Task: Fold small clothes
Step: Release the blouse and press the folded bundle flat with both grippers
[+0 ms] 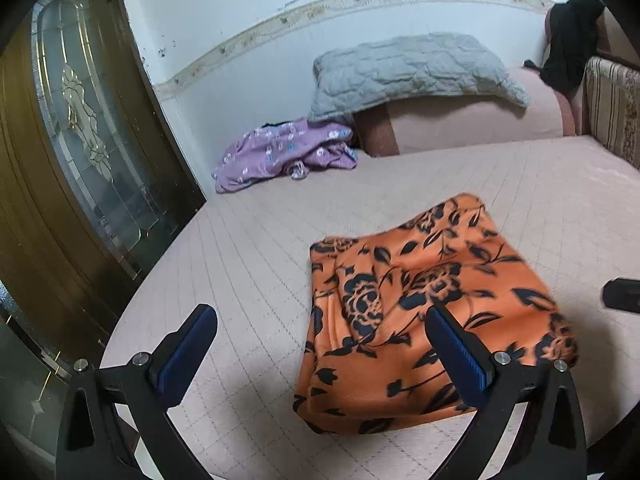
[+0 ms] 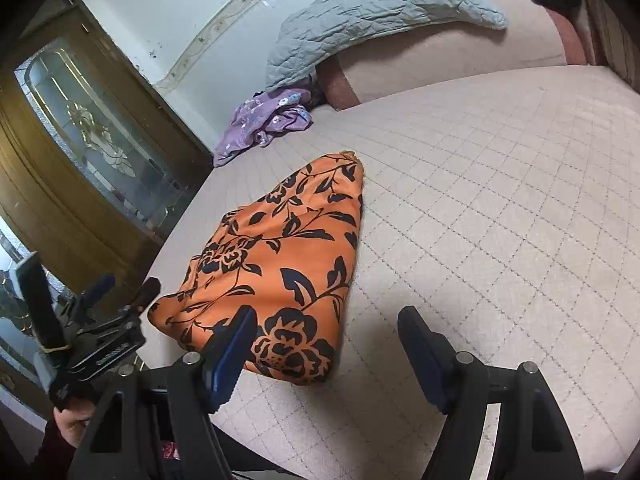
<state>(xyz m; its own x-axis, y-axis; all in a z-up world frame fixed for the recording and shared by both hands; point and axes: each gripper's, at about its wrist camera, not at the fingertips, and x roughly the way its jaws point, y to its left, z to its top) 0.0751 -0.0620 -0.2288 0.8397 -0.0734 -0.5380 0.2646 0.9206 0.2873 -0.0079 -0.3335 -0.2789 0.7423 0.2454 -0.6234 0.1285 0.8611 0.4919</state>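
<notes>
An orange garment with a black flower print point(image 1: 424, 320) lies folded into a compact bundle on the pale quilted bed point(image 1: 260, 248); it also shows in the right wrist view point(image 2: 280, 264). My left gripper point(image 1: 320, 316) is open and empty, hovering just above the bed at the bundle's near left edge. My right gripper point(image 2: 326, 320) is open and empty, hovering at the bundle's near right corner. The left gripper also shows in the right wrist view point(image 2: 120, 288), at the bundle's left. A tip of the right gripper shows at the right edge of the left wrist view point(image 1: 622, 294).
A crumpled purple flowered garment point(image 1: 284, 152) lies at the bed's far left by the wall. A grey quilted pillow point(image 1: 412, 68) rests on a pink bolster point(image 1: 480, 120). A dark garment point(image 1: 572, 40) hangs at the far right. A wooden glass-panelled door point(image 1: 80, 140) stands to the left.
</notes>
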